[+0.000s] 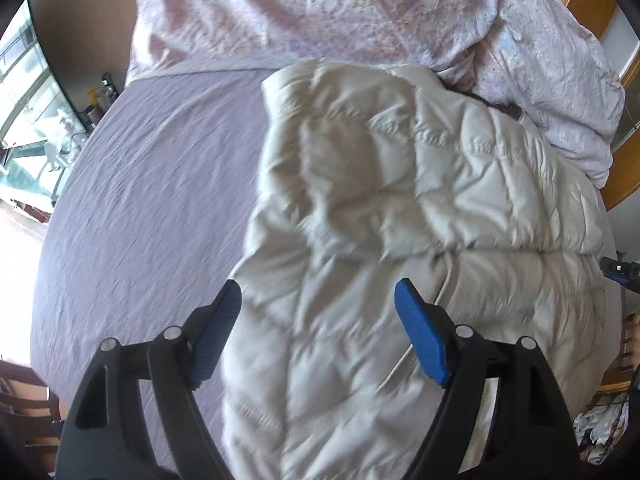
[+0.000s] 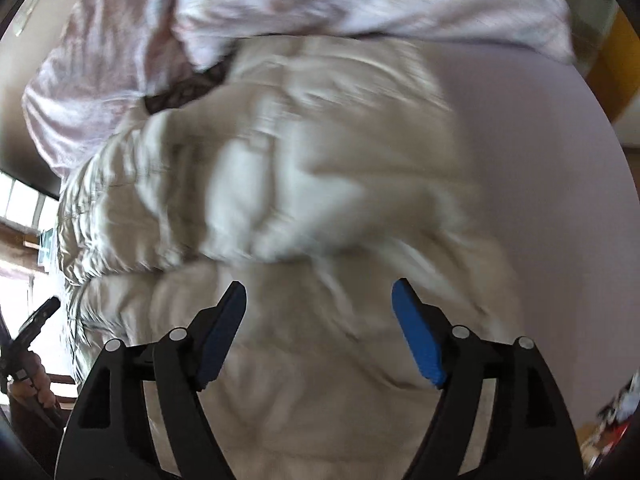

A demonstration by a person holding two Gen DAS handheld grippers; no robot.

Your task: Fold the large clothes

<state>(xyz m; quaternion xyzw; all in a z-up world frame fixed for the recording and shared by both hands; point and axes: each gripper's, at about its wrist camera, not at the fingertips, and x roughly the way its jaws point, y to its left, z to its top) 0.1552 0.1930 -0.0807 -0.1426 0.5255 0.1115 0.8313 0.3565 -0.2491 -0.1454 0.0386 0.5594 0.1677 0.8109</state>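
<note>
A cream quilted puffer jacket (image 1: 400, 208) lies folded over on a bed with a lilac sheet (image 1: 152, 184). My left gripper (image 1: 318, 292) hangs above the jacket's near part with its blue pads (image 1: 420, 336) wide apart and nothing pinched between them. In the blurred right wrist view the same jacket (image 2: 280, 200) fills the middle, and my right gripper (image 2: 318, 292) stands open above it, its pads (image 2: 416, 332) clear of the fabric. The right gripper's tip (image 1: 618, 272) shows at the left view's right edge, and the left gripper's frame (image 2: 32, 332), held by a hand, at the right view's lower left.
A crumpled pink floral duvet (image 1: 360, 12) lies along the far side of the bed and down its right (image 1: 560, 92). Bright windows (image 1: 28, 120) stand at the left. Wooden furniture (image 1: 592, 4) is at the far right. A dark wooden chair (image 1: 24, 400) sits at the lower left.
</note>
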